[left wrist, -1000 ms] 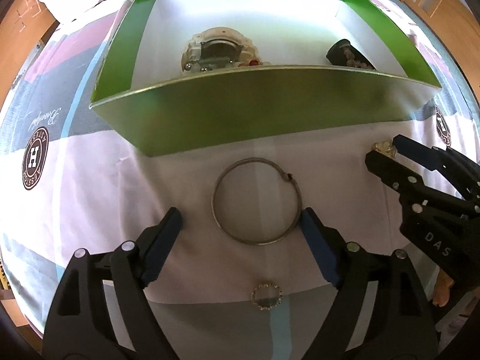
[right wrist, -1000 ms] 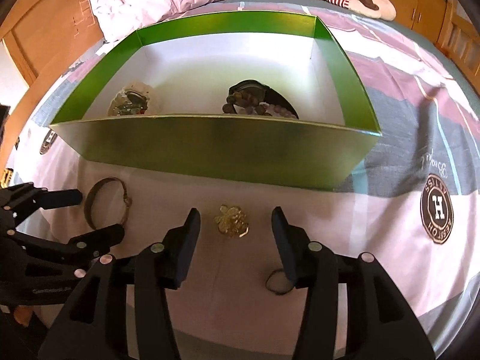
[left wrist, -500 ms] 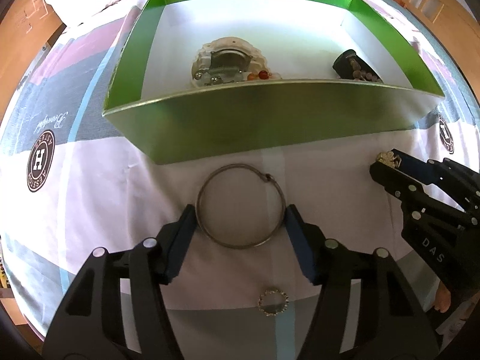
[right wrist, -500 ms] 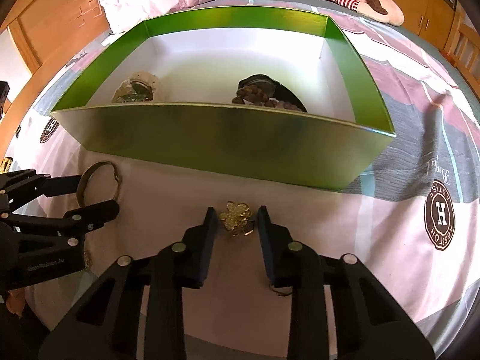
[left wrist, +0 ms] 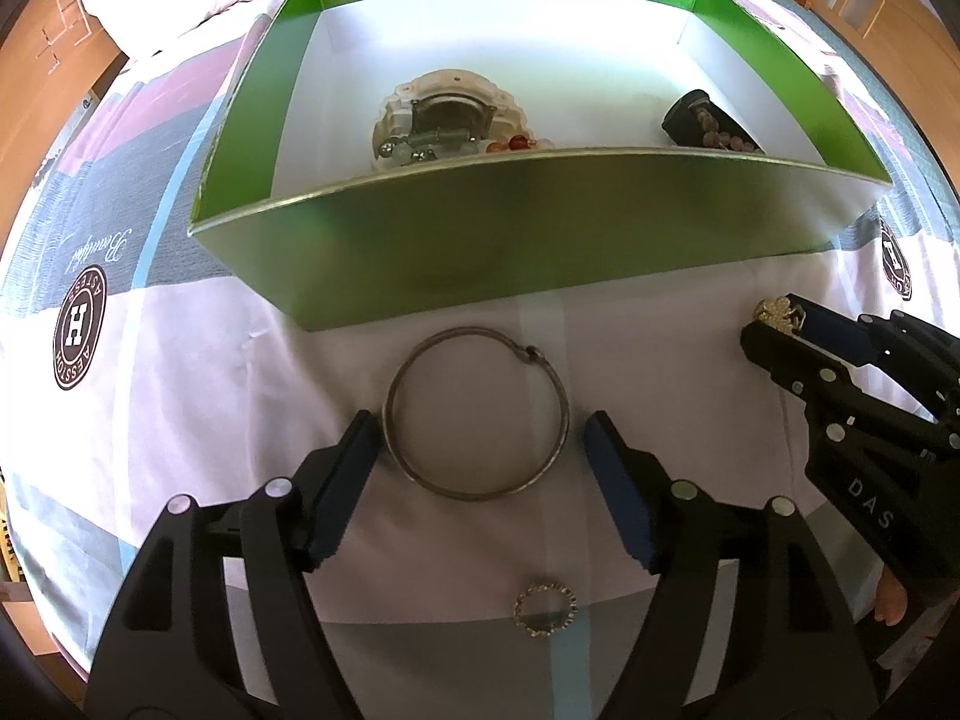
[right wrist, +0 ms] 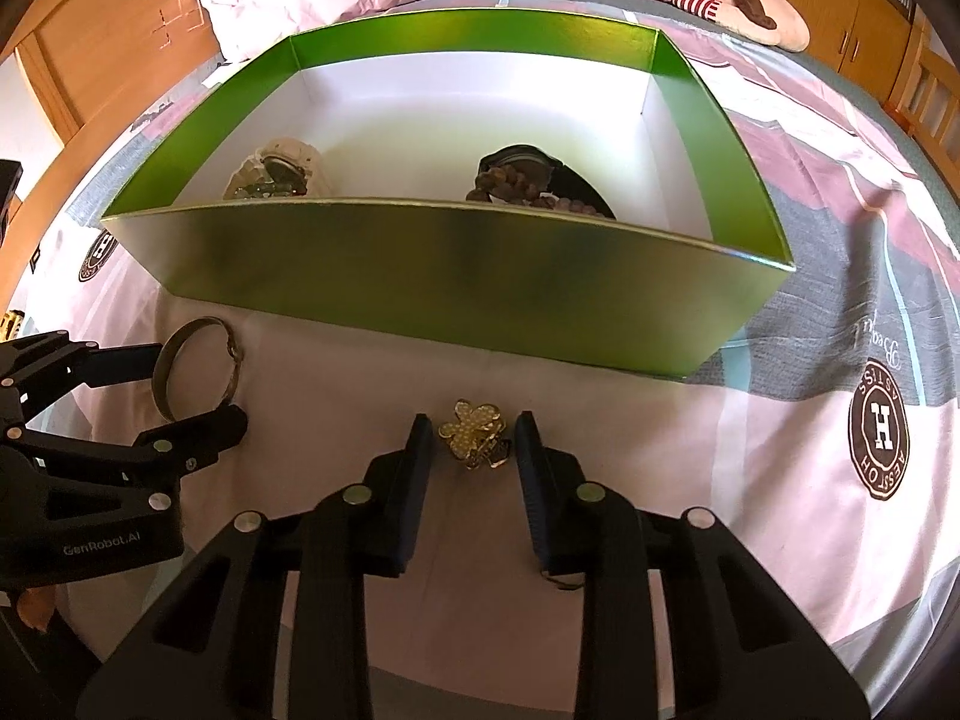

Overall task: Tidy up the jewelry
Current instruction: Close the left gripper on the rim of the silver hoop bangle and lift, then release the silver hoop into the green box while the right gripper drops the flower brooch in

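Left wrist view: bangle and brooch framed between parted jaws

Left wrist view looks down on a bedspread [left wrist: 180,420] where a thin metal bangle [left wrist: 476,414] lies flat just before the near wall of a green box [left wrist: 540,240]. The left gripper [left wrist: 483,450] straddles the bangle, its jaws released; the left finger sits touching or nearly touching the ring's rim, the right finger just beside it with a small gap. A small beaded ring [left wrist: 545,601] lies nearer the camera, between the gripper's arms.

From the right wrist view, the right gripper [right wrist: 471,441] has its jaws parted around a gold flower brooch [right wrist: 477,433] on the bedspread, close on both sides; whether they touch it I cannot tell.

Inside the box lie a pale round case [left wrist: 447,114] and a dark case with brown beads [right wrist: 528,177].
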`<state>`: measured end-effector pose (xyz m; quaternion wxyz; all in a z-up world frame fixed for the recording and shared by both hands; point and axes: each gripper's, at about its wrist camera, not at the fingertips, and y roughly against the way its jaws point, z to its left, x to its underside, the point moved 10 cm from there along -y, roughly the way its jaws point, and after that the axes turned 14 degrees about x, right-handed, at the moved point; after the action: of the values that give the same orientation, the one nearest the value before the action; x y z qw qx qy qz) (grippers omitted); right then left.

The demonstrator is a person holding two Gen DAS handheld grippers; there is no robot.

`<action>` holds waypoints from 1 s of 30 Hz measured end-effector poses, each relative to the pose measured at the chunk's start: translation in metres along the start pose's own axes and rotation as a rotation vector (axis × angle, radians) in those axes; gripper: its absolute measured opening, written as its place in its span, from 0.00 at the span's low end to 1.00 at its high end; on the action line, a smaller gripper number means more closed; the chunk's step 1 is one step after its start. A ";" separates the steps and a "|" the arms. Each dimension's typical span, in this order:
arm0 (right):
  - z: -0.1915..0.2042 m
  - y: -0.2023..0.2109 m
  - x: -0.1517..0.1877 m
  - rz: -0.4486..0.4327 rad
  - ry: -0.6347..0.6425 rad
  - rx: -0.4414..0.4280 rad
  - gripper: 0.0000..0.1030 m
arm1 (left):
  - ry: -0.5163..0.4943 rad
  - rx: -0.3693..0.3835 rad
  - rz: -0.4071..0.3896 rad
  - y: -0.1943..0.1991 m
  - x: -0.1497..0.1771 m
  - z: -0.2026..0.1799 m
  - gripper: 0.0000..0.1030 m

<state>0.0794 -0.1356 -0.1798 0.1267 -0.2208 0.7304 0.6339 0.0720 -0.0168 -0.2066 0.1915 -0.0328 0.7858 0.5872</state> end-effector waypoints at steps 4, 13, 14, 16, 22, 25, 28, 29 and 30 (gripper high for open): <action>0.001 0.001 0.000 -0.005 0.004 0.002 0.29 | 0.000 -0.004 -0.004 0.001 0.000 0.000 0.61; 0.000 0.015 -0.005 -0.039 -0.025 -0.047 0.24 | 0.014 0.029 -0.043 0.016 -0.006 -0.001 0.60; 0.000 0.020 -0.007 -0.050 -0.026 -0.057 0.24 | 0.007 0.034 -0.053 0.019 -0.008 -0.003 0.60; 0.002 0.024 -0.007 -0.056 -0.018 -0.068 0.24 | -0.018 0.055 -0.079 0.028 -0.011 -0.008 0.60; -0.003 0.045 -0.018 -0.111 -0.057 -0.131 0.24 | -0.060 0.128 -0.166 0.056 -0.021 -0.019 0.60; -0.014 0.065 -0.036 -0.179 -0.101 -0.159 0.24 | -0.077 0.148 -0.223 0.074 -0.035 -0.022 0.60; -0.030 0.074 -0.061 -0.233 -0.144 -0.153 0.24 | -0.098 0.137 -0.298 0.093 -0.059 -0.022 0.60; -0.035 0.072 -0.069 -0.241 -0.151 -0.141 0.24 | -0.094 0.145 -0.325 0.098 -0.068 -0.019 0.60; -0.040 0.070 -0.075 -0.247 -0.158 -0.130 0.24 | -0.082 0.150 -0.334 0.100 -0.071 -0.016 0.60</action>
<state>0.1149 -0.1553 -0.0774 0.2461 -0.2662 0.6429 0.6747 0.1054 -0.0131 -0.0877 0.3203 -0.1247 0.8023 0.4880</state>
